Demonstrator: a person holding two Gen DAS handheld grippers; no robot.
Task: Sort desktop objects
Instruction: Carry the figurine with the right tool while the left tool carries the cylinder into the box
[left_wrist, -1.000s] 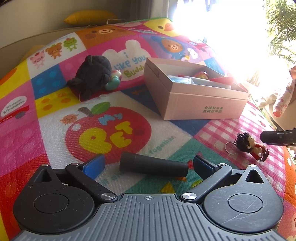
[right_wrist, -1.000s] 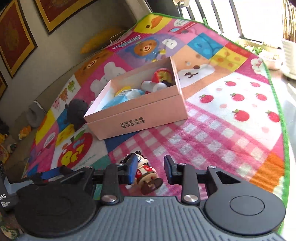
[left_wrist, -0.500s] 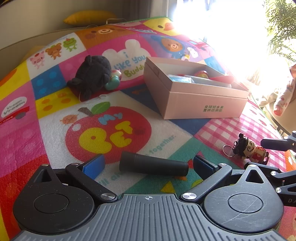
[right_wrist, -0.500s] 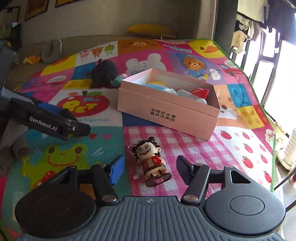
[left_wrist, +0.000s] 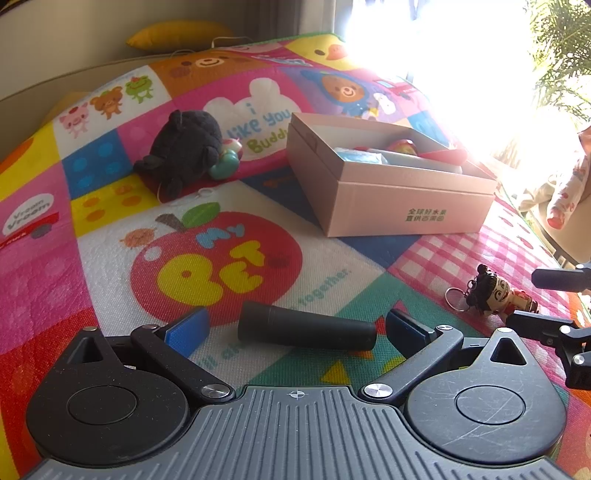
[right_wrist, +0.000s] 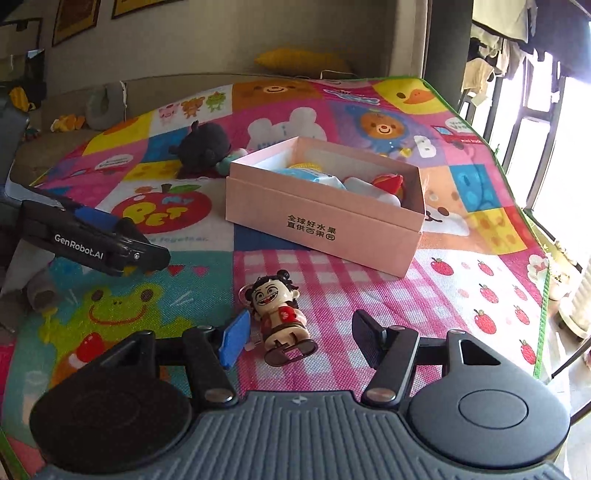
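Note:
A black cylinder (left_wrist: 306, 329) lies on the play mat between the open fingers of my left gripper (left_wrist: 297, 326). A small doll keychain (right_wrist: 282, 315) lies on the pink checked patch, between the open fingers of my right gripper (right_wrist: 301, 339); it also shows in the left wrist view (left_wrist: 495, 295). A pink cardboard box (right_wrist: 325, 221) stands open behind it, holding a blue packet, a white item and a red toy. The box also shows in the left wrist view (left_wrist: 402, 210).
A black plush toy (left_wrist: 184, 151) with a teal piece lies left of the box. The left gripper's arm (right_wrist: 92, 240) shows at the left of the right wrist view. The mat's green edge (right_wrist: 517, 199) runs along the right, by the window.
My right gripper has swung round to face the box and opened wider around the doll. My left gripper and the black cylinder have not moved.

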